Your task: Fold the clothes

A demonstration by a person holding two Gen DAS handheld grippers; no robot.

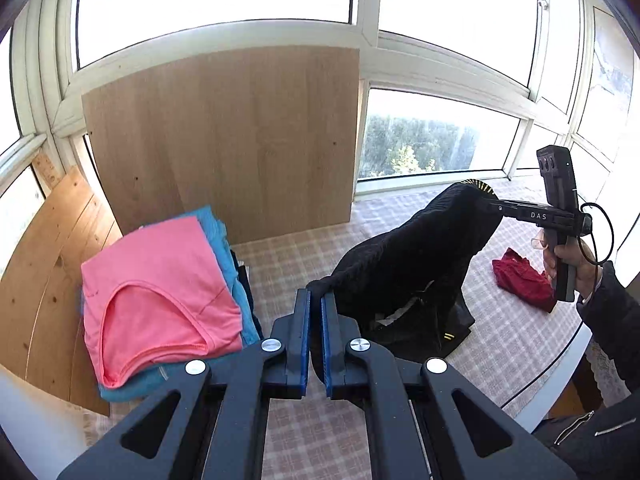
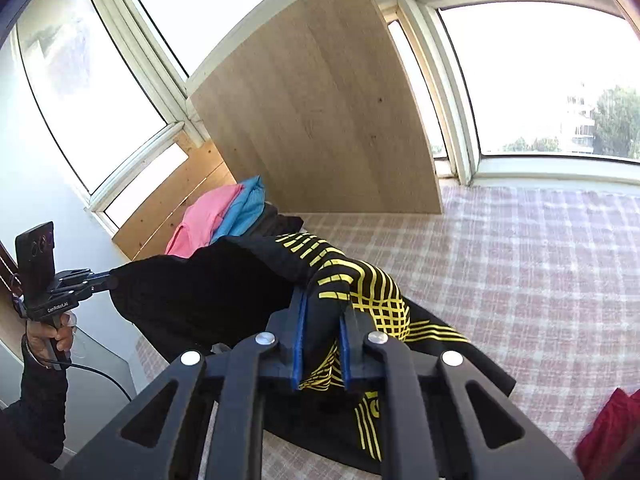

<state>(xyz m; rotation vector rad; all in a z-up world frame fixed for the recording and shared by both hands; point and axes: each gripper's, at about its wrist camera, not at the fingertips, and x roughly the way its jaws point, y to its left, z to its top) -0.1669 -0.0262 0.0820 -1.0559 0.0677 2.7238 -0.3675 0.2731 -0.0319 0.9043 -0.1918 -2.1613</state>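
A folded stack with a pink top (image 1: 160,292) uppermost sits done, while the black garment (image 1: 404,264) hangs lifted off the worktop (image 1: 520,320), clamped in both the left claw (image 1: 316,312) and right claw (image 2: 324,320), apparently still unfolded, and a red piece (image 1: 520,280) waits.

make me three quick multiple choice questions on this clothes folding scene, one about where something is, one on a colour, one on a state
1. Where does the red garment lie?
A. on top of the folded stack
B. on the checked tablecloth, apart from the stack
C. in the left gripper

2. What colour is the top piece of the folded stack?
A. pink
B. green
C. white

3. What state is the black garment with yellow lines in?
A. folded flat on the stack
B. hanging over the wooden board
C. held up between both grippers

Answers:
1 B, it sits alone on the cloth near the right hand.
2 A, pink lies above blue.
3 C, the left gripper and right gripper each pinch an edge.
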